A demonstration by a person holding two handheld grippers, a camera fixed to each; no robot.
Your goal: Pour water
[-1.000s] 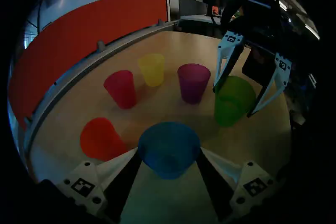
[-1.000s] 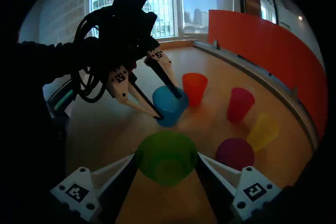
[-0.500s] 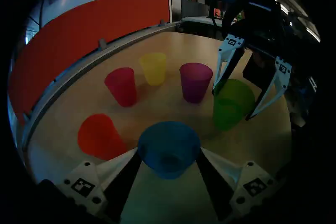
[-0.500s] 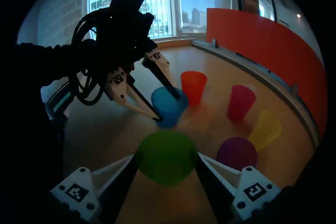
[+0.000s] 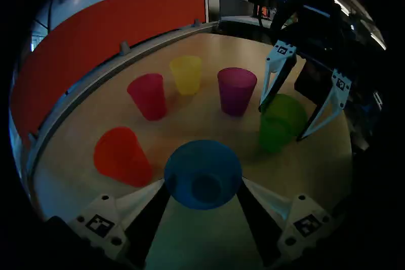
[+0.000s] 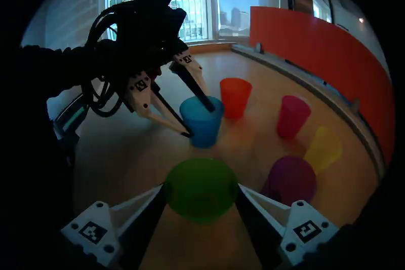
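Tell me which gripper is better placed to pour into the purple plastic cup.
Right, probably. The right gripper holds the green plastic cup right beside the purple plastic cup; the left gripper with its blue plastic cup is farther off.

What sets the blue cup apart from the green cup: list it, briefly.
Colour: the blue cup is blue, the green cup green. Holder: the left gripper clamps the blue cup, the right gripper the green cup. Neighbours: the blue cup is beside the orange cup, the green cup beside the purple cup. Shared: both are mouth-up tumblers of the same shape.
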